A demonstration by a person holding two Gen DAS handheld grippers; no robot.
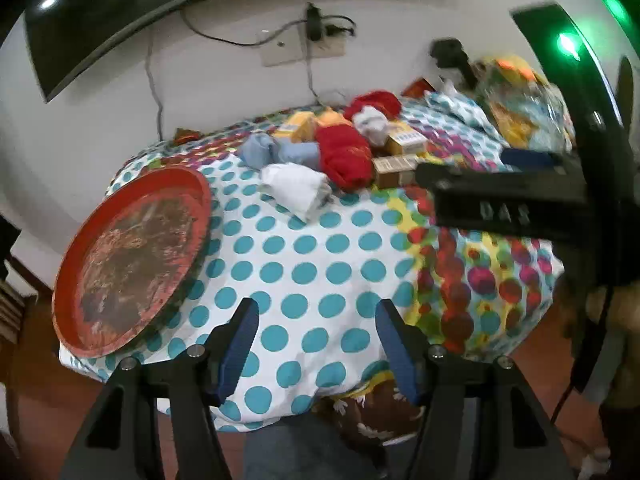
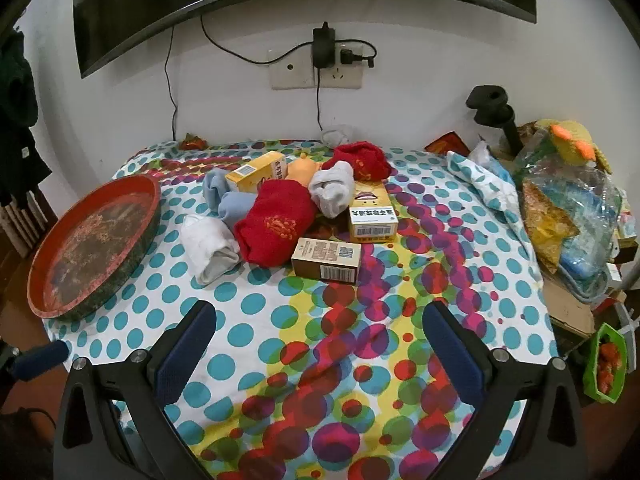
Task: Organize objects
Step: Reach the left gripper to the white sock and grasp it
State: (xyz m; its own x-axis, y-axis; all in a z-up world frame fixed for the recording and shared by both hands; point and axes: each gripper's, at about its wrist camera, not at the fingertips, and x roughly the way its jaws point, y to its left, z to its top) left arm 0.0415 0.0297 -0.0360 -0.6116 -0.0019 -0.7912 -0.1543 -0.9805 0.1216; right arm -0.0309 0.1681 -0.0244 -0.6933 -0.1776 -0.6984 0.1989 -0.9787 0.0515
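- Clutter at the table's far centre: red cloth bundle [image 2: 276,224], white rolled sock [image 2: 210,250], grey sock [image 2: 334,192], pale blue sock [image 2: 232,200], and three small boxes – brown box [image 2: 326,260] nearest, yellow box [image 2: 372,220] behind it, another yellow box [image 2: 258,176] at the back.
- Red round tray [image 2: 94,242] sits on the table's left edge, apart from the pile.
- Dotted tablecloth [image 2: 280,320] covers the table; bags and a yellow knitted toy [image 2: 568,140] crowd the right side.
- Right gripper [image 2: 320,344] hangs over the near cloth, fingers spread wide, nothing between them.
- Left gripper [image 1: 318,344] likewise wide apart and empty, near the table's front edge.
- Left view alone shows the other gripper's black body cutting across the right, blurred, hiding part of the boxes.
- Right view alone shows a green basket [image 2: 606,364] low at right.
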